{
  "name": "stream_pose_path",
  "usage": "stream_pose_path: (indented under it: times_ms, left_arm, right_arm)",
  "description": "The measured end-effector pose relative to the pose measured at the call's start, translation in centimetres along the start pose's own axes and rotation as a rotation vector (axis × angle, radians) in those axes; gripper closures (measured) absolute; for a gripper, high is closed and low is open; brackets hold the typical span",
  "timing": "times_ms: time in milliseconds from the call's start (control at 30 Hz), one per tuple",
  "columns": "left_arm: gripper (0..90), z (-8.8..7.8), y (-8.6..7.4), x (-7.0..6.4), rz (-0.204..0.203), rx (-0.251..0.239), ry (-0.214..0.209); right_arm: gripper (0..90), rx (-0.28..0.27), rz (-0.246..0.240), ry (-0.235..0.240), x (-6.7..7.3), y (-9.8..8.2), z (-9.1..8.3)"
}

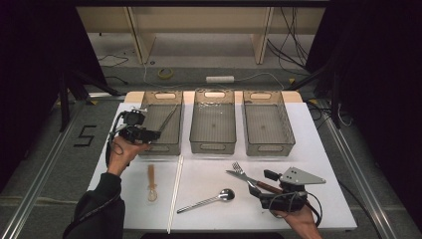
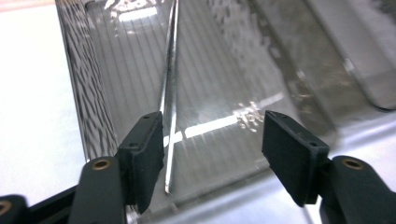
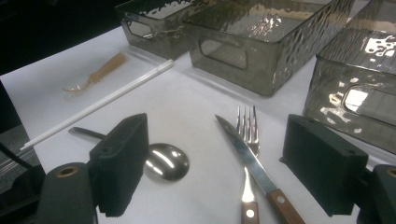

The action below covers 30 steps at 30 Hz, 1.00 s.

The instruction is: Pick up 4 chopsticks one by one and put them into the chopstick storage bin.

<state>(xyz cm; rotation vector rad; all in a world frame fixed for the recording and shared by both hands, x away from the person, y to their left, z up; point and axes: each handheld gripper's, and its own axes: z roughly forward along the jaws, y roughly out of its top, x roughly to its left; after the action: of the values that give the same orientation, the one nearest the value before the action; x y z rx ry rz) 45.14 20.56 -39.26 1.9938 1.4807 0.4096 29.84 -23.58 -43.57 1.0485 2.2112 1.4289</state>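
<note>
The three bins (image 1: 214, 124) look like smoky see-through plastic, ribbed and rippled, pretty glossy. Spoon (image 3: 164, 161) is mirror-shiny metal, same for the fork (image 3: 247, 128). Knife (image 3: 245, 154) has a polished metal blade and a brown wood handle with rivets. The straw (image 1: 175, 191) looks like matt white plastic. Gripper pads (image 3: 121, 163) are matt black.

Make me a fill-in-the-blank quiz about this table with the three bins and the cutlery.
The long thin stick leans inside the ____ bin.
The knife lies crossed over the ____.
The left gripper has jaws standing ____.
Beside the white straw lies a plastic ____.

Missing words: left; fork; open; spoon
</note>
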Motion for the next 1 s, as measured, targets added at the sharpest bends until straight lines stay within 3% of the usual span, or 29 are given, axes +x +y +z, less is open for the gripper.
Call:
stream_pose_path:
  times_ms: [33,300,600,1000]
  left_arm:
    - [33.6,-0.4,-0.4,-0.2,-0.013,-0.003,-0.005]
    - [27.3,-1.4,-3.7,-2.2,0.017,0.047,-0.007]
    - [23.3,-0.8,-5.7,-4.1,0.026,0.091,-0.007]
    - [22.2,-0.3,-7.3,-5.0,0.009,0.138,-0.016]
  right_arm:
    - [23.8,-0.001,0.006,0.002,0.0,0.0,0.0]
    - [23.7,0.003,-0.007,0.0,0.3,0.1,0.0]
    - [23.7,0.002,-0.01,-0.002,0.2,0.1,0.0]
    - [23.7,0.004,-0.01,-0.004,0.2,0.1,0.0]
